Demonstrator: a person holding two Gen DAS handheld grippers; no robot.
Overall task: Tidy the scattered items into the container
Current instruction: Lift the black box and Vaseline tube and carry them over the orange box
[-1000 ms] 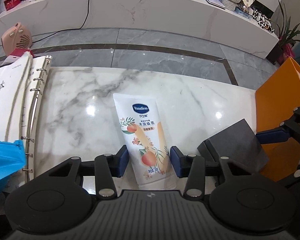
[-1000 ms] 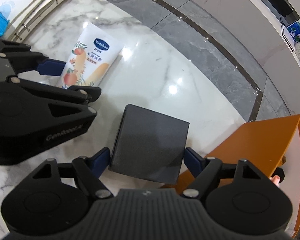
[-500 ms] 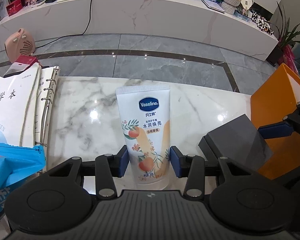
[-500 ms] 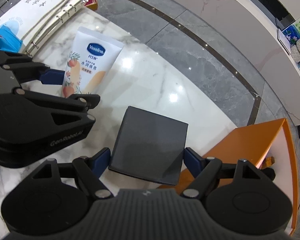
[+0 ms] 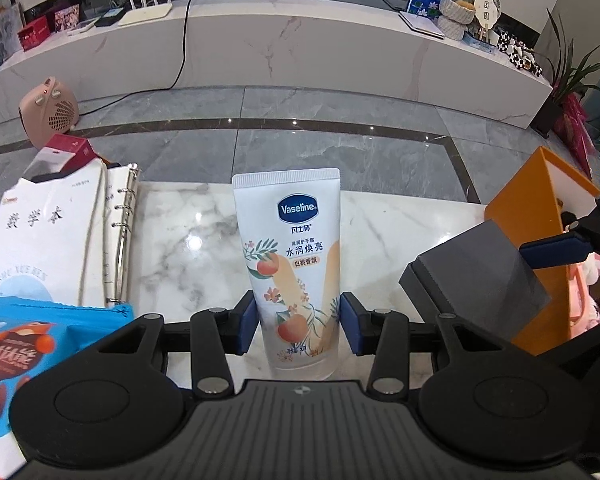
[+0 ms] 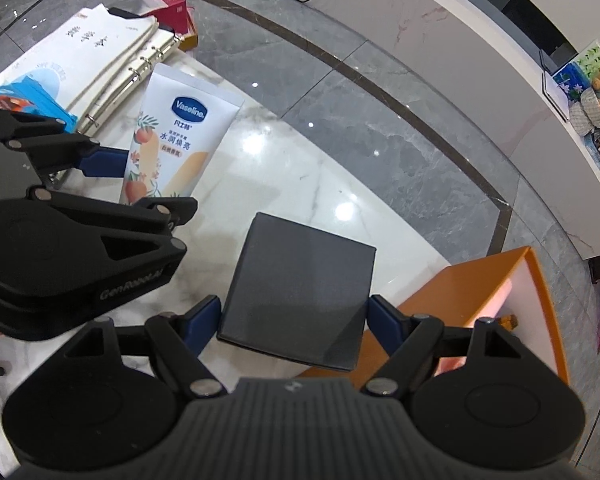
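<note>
**Both claws loaded beside the orange box**

The left gripper [image 5: 298, 326] has its blue pads clamped on the lower end of a white Vaseline hand-cream tube [image 5: 292, 256], which it holds up off the marble table [image 5: 188, 240], crimped end pointing away. From the right wrist view the same tube [image 6: 172, 152] hangs tilted above the tabletop, to the left of the orange container [image 6: 460, 292] and well apart from it.

The right gripper [image 6: 294, 322] is closed on a flat dark grey box [image 6: 300, 284], one pad pressed to each side. The box is lifted, and its near right corner overlaps the container's orange wall in the picture; seen from the left wrist, the grey box [image 5: 484, 276] sits just in front of the orange container [image 5: 540, 204], whose open, white-lined inside faces right.

On the far side of the tube from the container lie a ring binder [image 5: 120, 240] with a white exercise book [image 5: 40, 240] on it and a blue snack packet [image 5: 28, 344] at the near edge.
</note>
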